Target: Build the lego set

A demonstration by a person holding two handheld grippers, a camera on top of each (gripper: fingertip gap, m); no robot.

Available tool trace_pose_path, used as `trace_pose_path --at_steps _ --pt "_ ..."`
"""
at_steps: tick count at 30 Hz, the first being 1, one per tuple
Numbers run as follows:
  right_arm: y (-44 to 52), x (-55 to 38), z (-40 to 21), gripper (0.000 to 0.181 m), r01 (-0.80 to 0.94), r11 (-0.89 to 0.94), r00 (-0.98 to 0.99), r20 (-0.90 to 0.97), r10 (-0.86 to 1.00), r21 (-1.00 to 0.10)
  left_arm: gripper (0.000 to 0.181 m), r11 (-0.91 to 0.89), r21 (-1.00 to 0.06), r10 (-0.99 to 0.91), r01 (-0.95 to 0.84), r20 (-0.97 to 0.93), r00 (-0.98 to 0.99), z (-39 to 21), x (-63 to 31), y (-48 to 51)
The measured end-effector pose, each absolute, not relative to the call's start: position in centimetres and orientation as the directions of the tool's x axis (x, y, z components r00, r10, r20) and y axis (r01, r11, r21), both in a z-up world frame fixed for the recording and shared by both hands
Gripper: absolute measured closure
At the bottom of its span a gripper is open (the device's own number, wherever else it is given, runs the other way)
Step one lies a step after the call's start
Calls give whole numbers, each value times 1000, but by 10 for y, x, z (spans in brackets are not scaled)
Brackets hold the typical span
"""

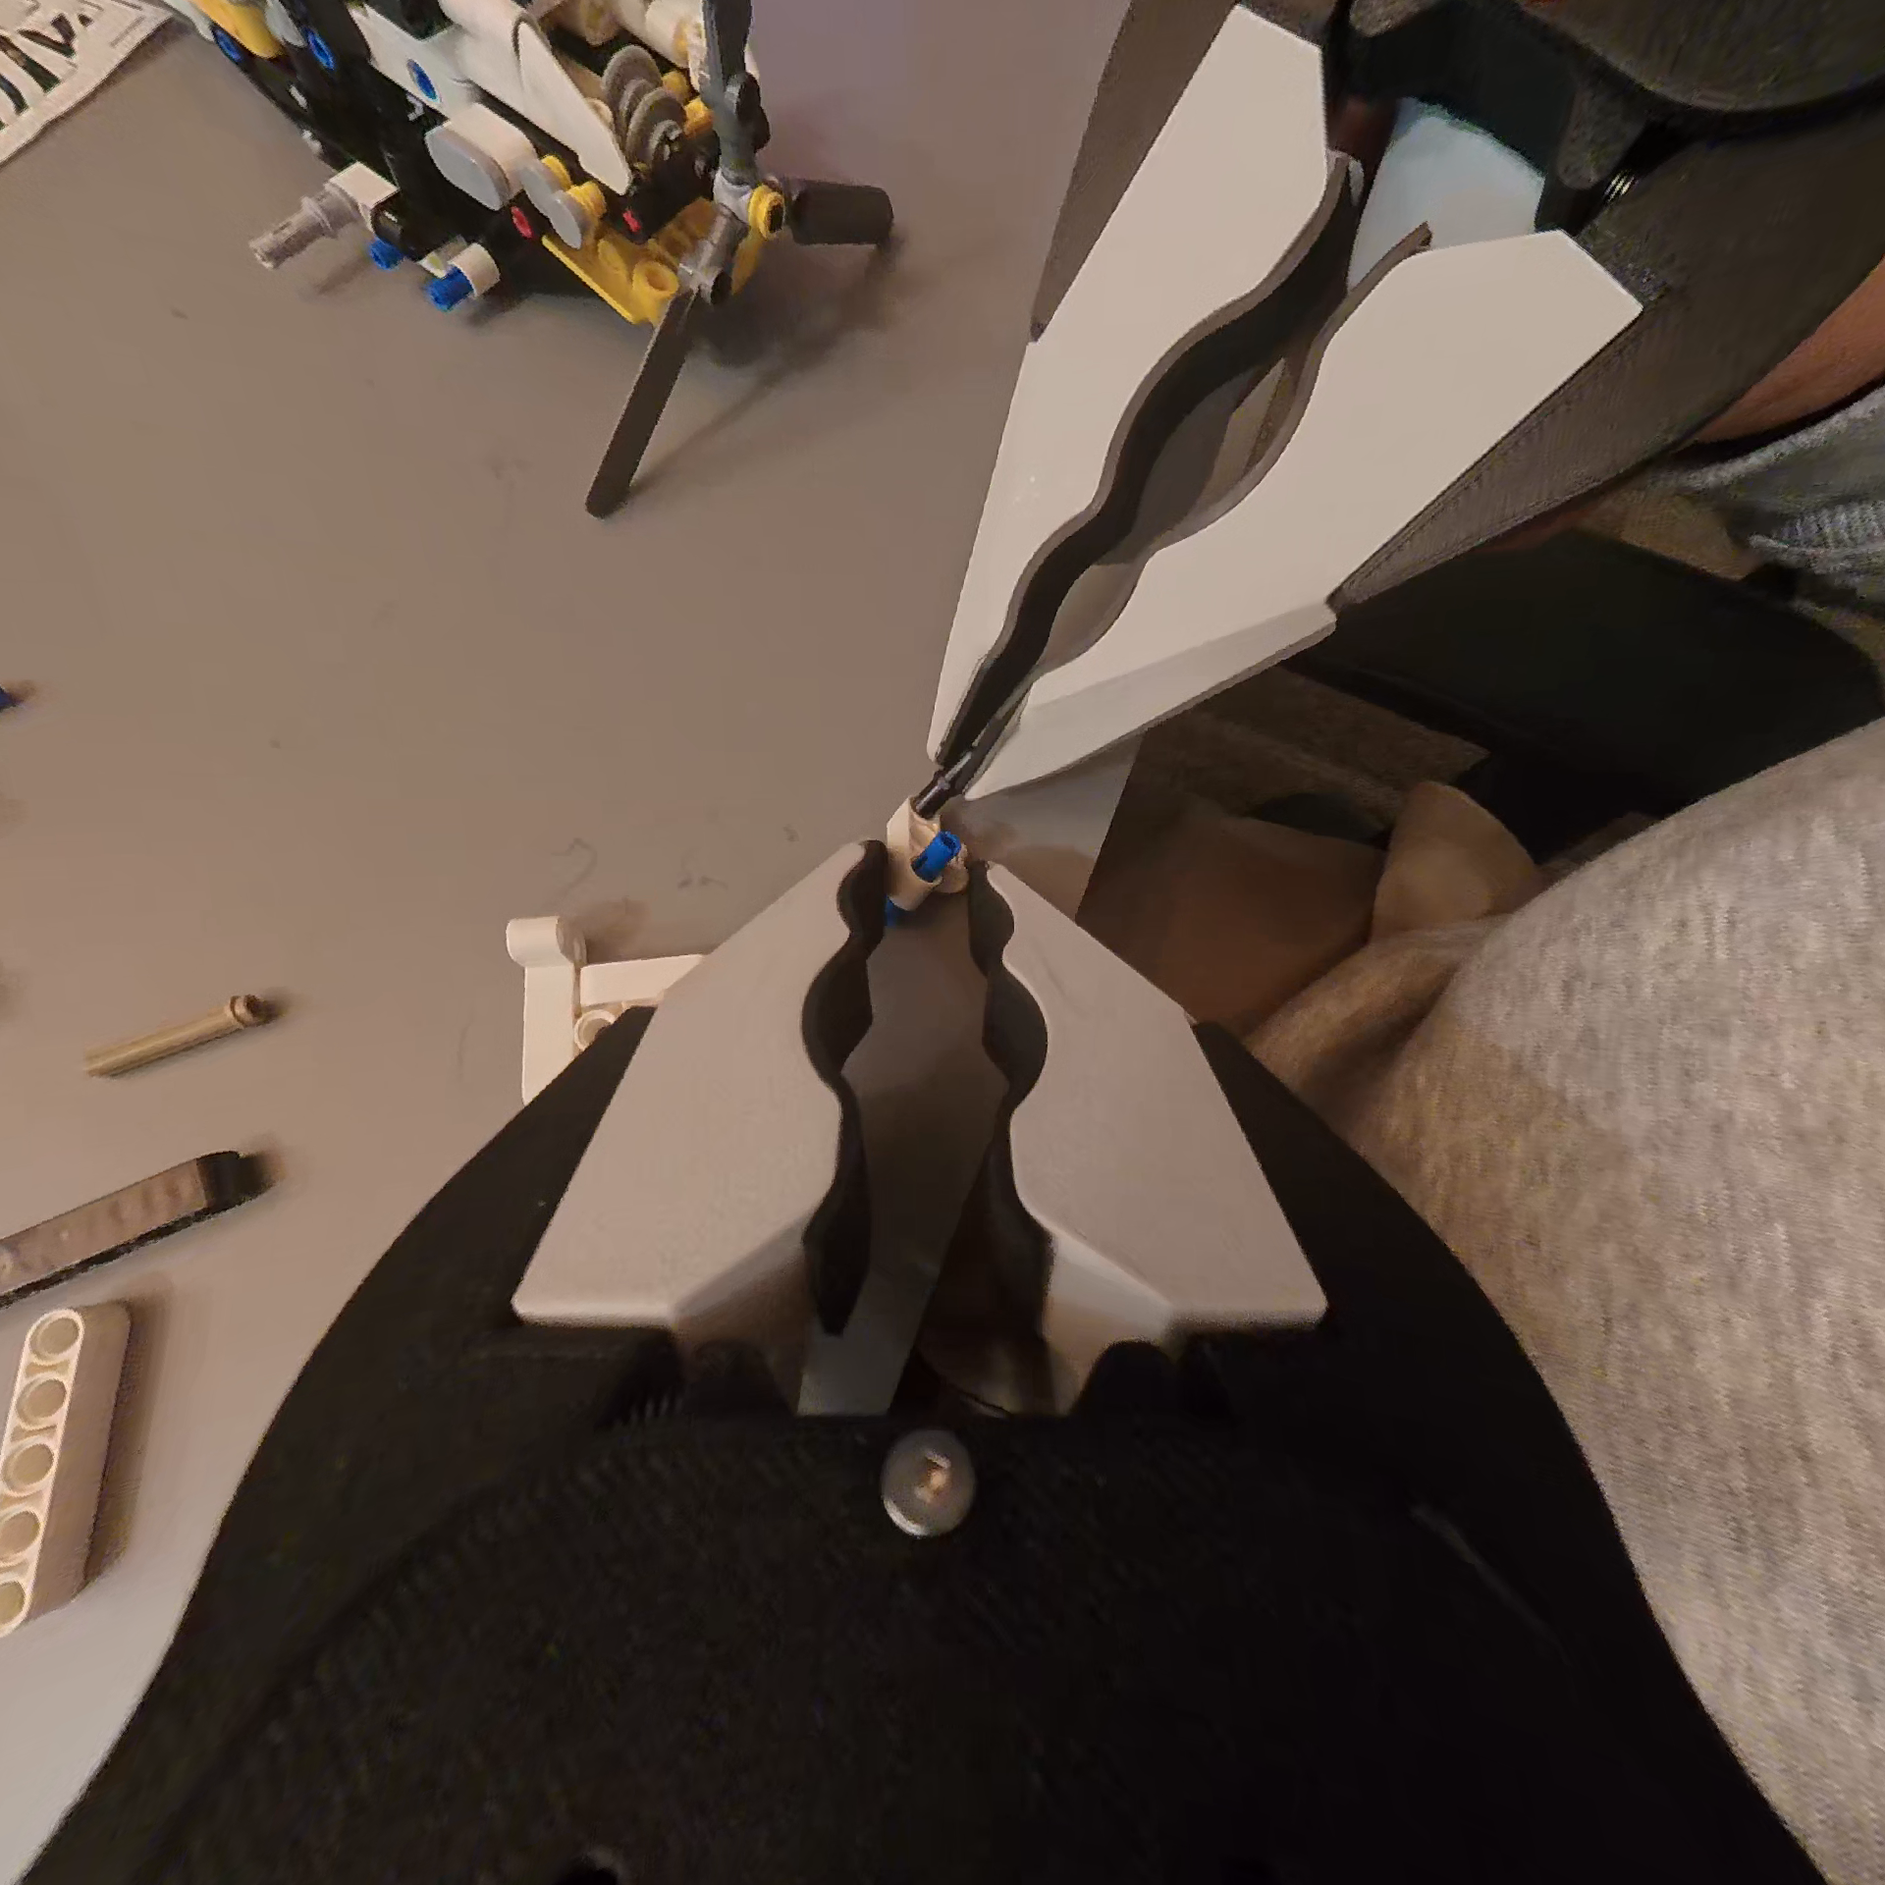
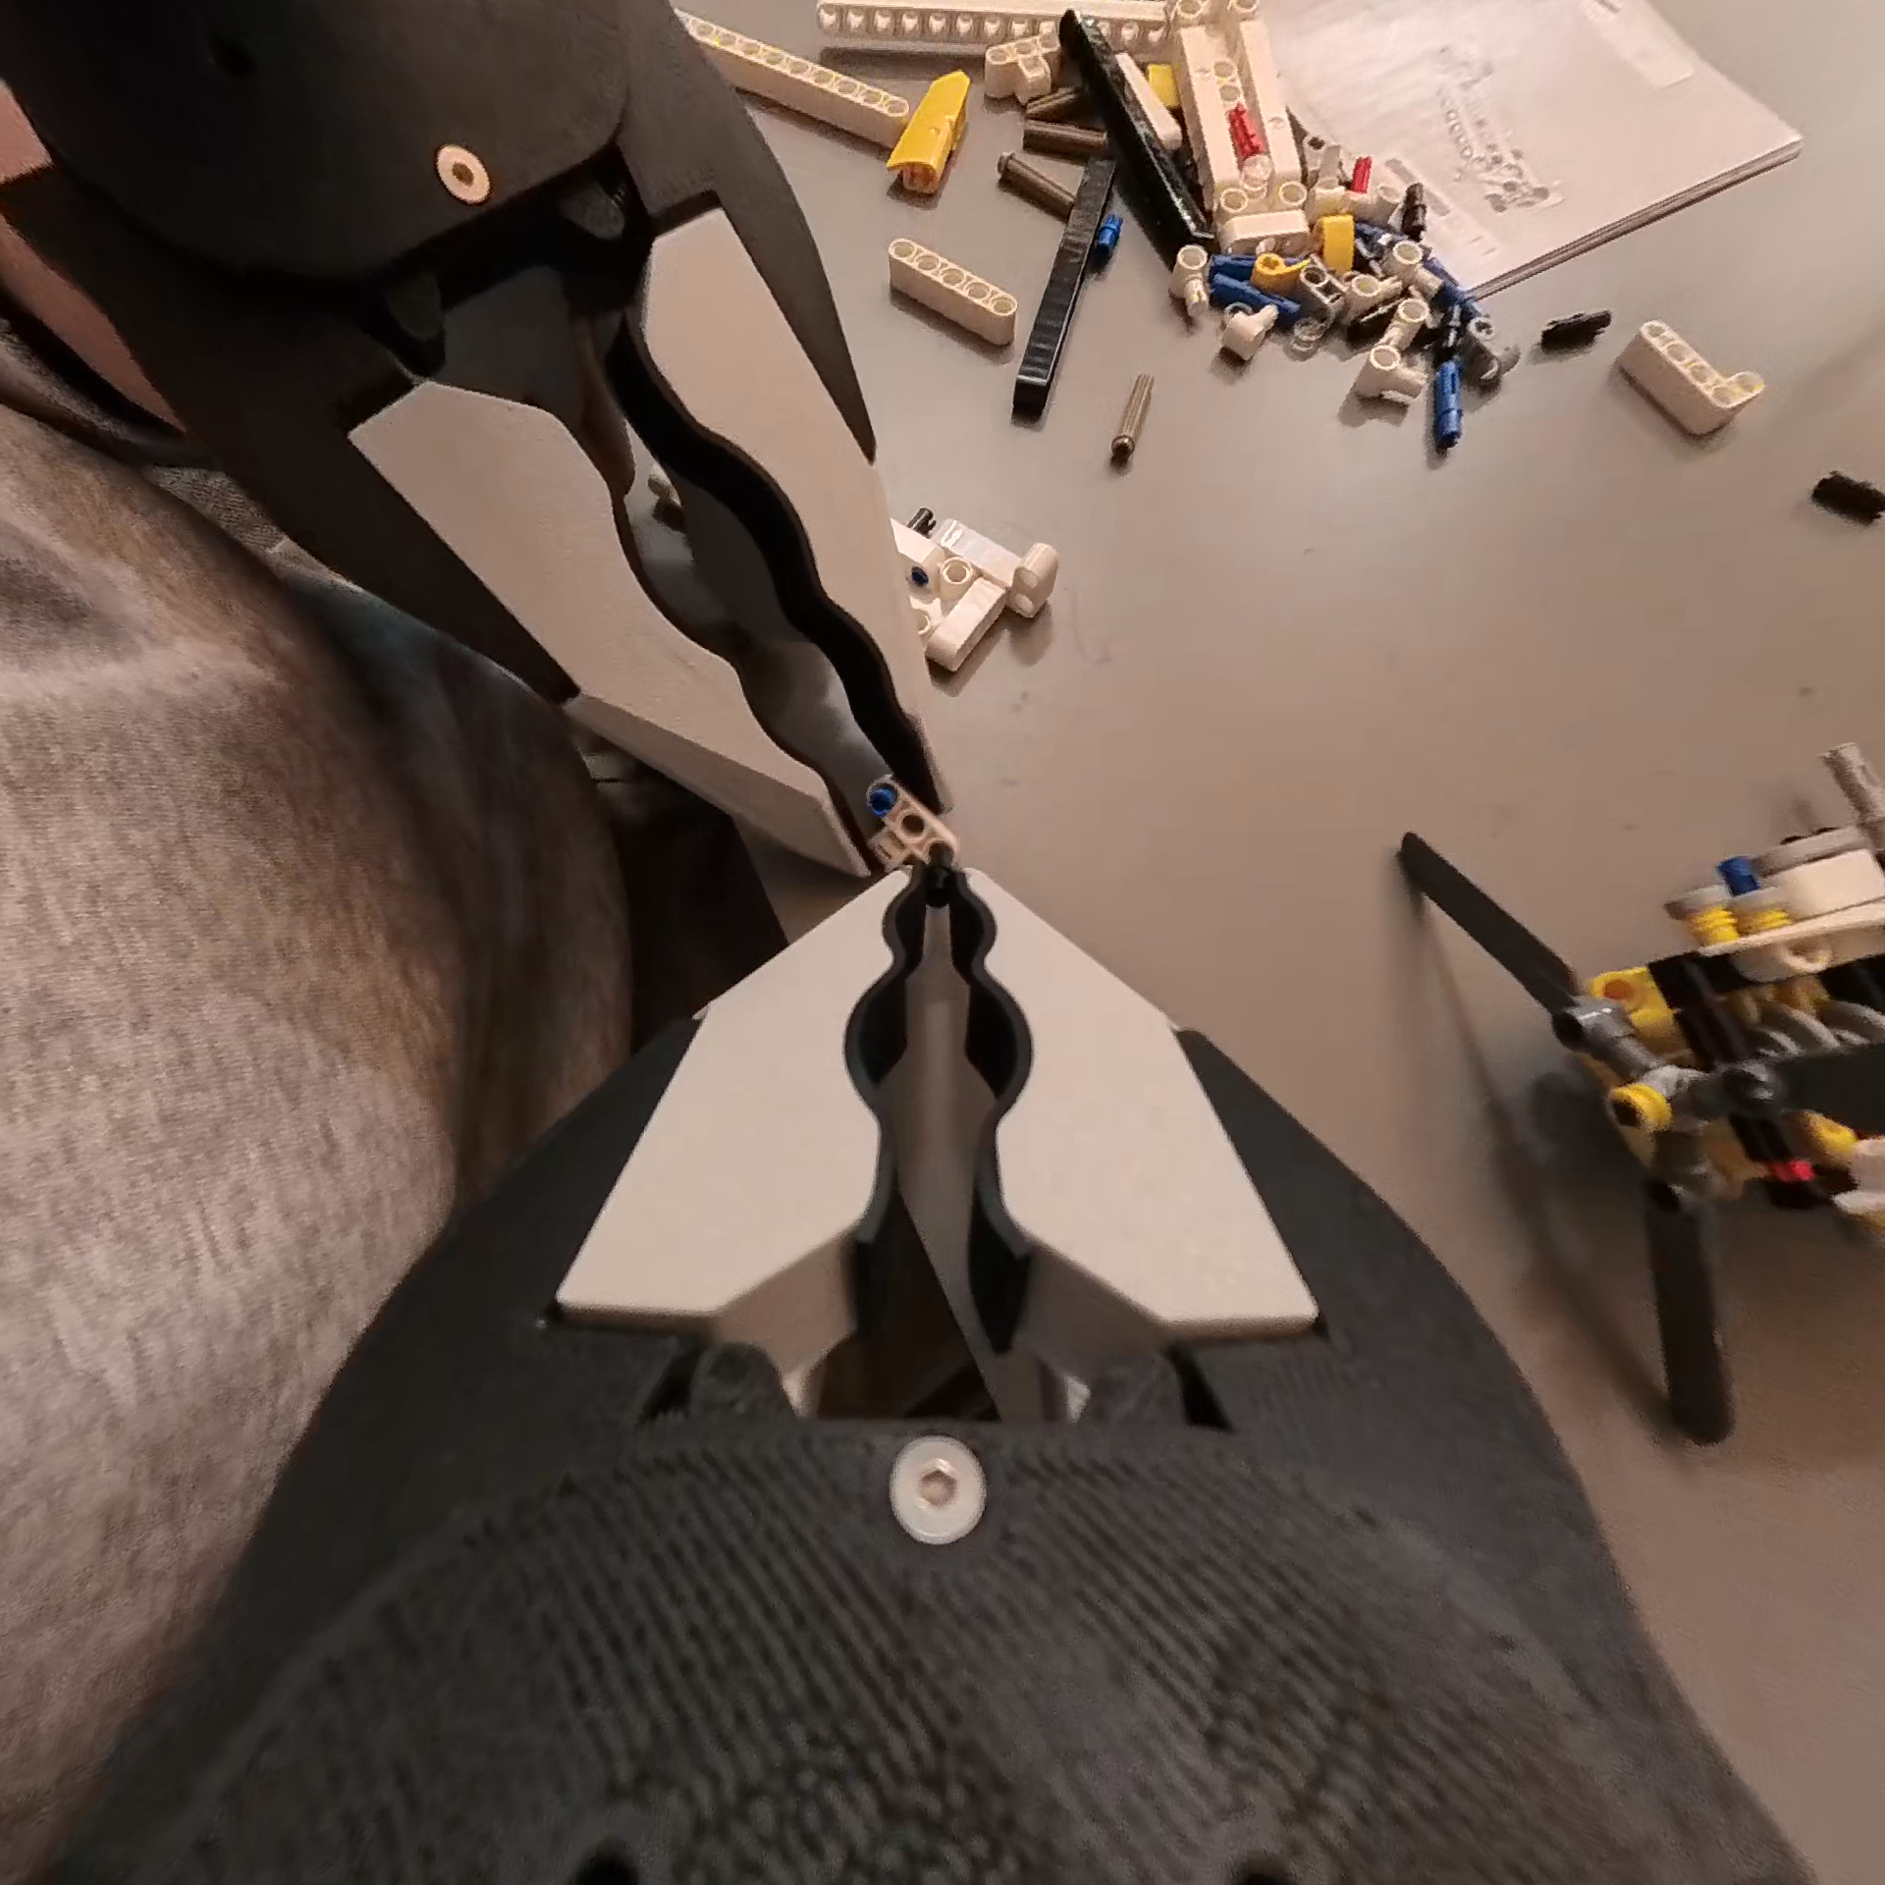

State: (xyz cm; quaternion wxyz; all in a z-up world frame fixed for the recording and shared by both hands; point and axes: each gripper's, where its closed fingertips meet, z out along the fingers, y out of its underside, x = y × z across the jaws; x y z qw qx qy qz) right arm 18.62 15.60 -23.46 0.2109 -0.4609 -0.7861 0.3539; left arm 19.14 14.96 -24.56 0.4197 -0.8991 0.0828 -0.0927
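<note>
Two tools: left hand-held gripper [image 1: 923,879] and right hand-held gripper [image 2: 938,885] meet tip to tip just off the near edge of the tabletop [image 1: 306,632]; all places below are given from the half-built model [image 1: 530,153]
Tabletop: grey; carries the model, the loose parts and a printed booklet [image 2: 1510,133]
Half-built model: black, white and yellow, with dark blades sticking out; stands well apart from both tools, toward the far side of the tabletop; cut off at the frame edge in both views
Loose parts: a heap of white beams and blue, yellow and red pins [image 2: 1275,235] lies beside the booklet, well apart from the model; a small white sub-assembly [image 2: 969,592] lies between that heap and the tools
Left hand-held gripper: narrowed onto a small white connector [image 1: 918,857] with a blue pin [image 1: 933,855] through it
Right hand-held gripper: pinched nearly closed on a thin black pin [image 2: 936,879]; only the pin's tip shows past the pads
Step in hand: judged to be pushing the black pin into the connector, away from the model
Doing it well: line the pin with the hole's axis; press straight, no wobble; keep the connector from rotating in the pads
Hard to make out: which hole the pin aims at; how deep it sits; the pin's full length, hidden between the pads
</note>
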Motion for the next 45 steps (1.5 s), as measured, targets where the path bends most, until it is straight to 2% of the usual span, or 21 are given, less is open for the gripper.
trace_pose_path --at_steps 9,16,21,24,30,36,41,45 --pt "156 187 -236 179 637 472 -572 36 819 -610 167 -641 -764 -240 -73 109 965 -246 192 150" --pt "156 185 -235 178 726 497 -603 -91 793 -476 167 -643 -762 -243 -77 107 964 -246 191 150" --pt "155 184 -234 179 802 411 -545 -245 802 -434 167 -644 -762 -245 -65 125 961 -246 191 150" --pt "155 183 -234 179 803 406 -547 -269 793 -436 167 -648 -759 -244 -55 139 960 -246 191 150" --pt "153 183 -234 178 605 650 -716 43 697 -460 167 -654 -755 -236 -36 158 959 -246 191 151" --pt "154 184 -233 178 494 660 -711 174 681 -566 167 -661 -751 -219 -12 178 959 -246 190 151" --pt "156 185 -235 178 505 583 -661 149 736 -636 167 -666 -746 -218 -8 184 958 -246 190 151" --pt "157 185 -234 178 595 459 -611 0 792 -660 167 -668 -744 -218 -10 182 959 -246 190 151"
